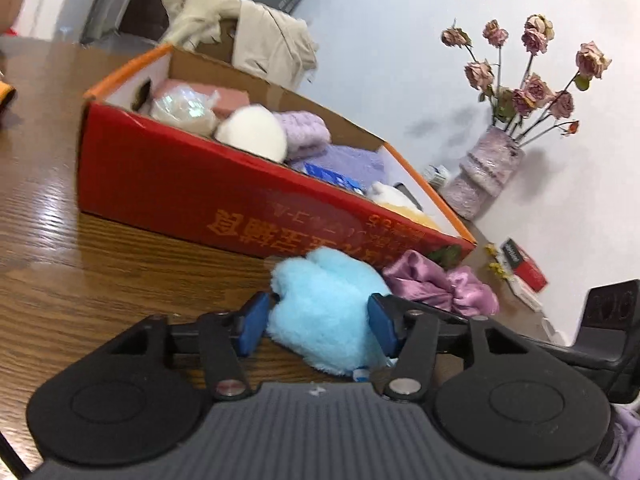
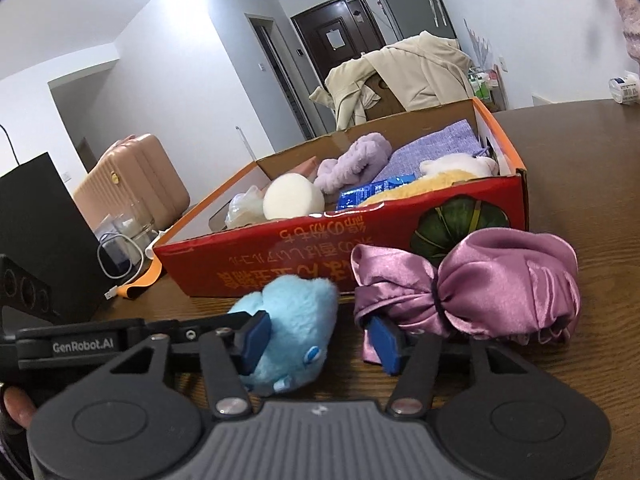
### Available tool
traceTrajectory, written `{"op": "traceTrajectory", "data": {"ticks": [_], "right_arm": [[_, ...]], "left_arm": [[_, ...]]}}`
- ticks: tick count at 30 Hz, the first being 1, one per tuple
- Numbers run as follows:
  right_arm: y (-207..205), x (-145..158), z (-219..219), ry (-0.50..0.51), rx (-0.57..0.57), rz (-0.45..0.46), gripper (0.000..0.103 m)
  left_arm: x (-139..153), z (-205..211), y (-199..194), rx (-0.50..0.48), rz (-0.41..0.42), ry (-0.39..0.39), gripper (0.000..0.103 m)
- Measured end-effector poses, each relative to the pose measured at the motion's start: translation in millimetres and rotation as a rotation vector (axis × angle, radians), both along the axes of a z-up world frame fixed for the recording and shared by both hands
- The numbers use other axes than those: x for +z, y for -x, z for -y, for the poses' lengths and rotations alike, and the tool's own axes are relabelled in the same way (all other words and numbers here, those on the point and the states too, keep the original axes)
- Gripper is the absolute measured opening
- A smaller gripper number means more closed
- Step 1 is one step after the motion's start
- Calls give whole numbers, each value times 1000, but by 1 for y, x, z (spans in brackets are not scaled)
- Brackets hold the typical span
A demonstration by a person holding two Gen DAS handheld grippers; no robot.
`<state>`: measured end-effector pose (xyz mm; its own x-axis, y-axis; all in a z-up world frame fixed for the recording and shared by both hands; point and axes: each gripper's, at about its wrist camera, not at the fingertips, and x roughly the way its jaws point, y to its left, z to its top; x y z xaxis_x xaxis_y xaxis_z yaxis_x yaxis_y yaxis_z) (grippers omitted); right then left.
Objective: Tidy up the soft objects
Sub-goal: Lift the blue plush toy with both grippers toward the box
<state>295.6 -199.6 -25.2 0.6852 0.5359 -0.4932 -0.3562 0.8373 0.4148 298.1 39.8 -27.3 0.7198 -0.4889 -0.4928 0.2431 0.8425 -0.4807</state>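
Note:
A fluffy light blue plush toy (image 1: 324, 308) lies on the wooden table in front of a red cardboard box (image 1: 192, 196). My left gripper (image 1: 316, 324) has its blue pads on both sides of the toy, touching it. In the right wrist view the same toy (image 2: 296, 328) lies left of a purple satin bonnet (image 2: 472, 284). My right gripper (image 2: 320, 340) is open, with the toy by its left pad and the bonnet's edge at its right pad. The box (image 2: 360, 256) holds a white round puff (image 2: 292, 196), purple cloths and a yellow plush.
A vase of dried roses (image 1: 488, 168) stands by the wall at the right. A small red and white packet (image 1: 524, 272) lies behind the bonnet (image 1: 440, 288). A black speaker (image 2: 40, 240), cables and a pink suitcase (image 2: 132, 184) are to the left. A beige coat (image 2: 408, 72) hangs behind the box.

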Motion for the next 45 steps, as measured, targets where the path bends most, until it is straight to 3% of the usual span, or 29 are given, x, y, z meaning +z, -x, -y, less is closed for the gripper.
{"op": "traceTrajectory", "data": {"ticks": [2,6,8,10,15,19,22,26,33,38,42,45], "right_arm": [[2,1,-4,28,-20,8,64],[4,3,-10,54,-42,3,68],[3,5,-8,23,-19,-20,55],[4,6,-7,-52,17,-45,25],[29,13,-25,-2,-9,-42,25],[74,21,-39,45,32,-42,27],[113,27,-50,87,68,-28,28],[151,31,-61,122,107,-8,28],[158,23,-53,51,92,-34,36],[151,19,-51,4,95,-54,34],[140,21,-44,-52,89,-73,33],[125,37,-38,-98,66,-52,33]], "left_arm": [[1,-1,1,1,-2,4,59],[-1,-6,-2,-15,-25,46,48],[-1,-5,0,-17,-24,44,46],[0,-5,2,-21,-21,34,45],[2,-15,32,2,-64,54,45],[3,-28,92,16,-85,80,45],[4,-32,133,4,-65,37,45],[-1,-51,164,7,-79,102,45],[-4,-57,168,4,-67,122,45],[-1,-53,166,-3,-55,106,41],[7,-55,160,-17,-5,125,41],[29,-57,143,-41,49,143,40]]}}
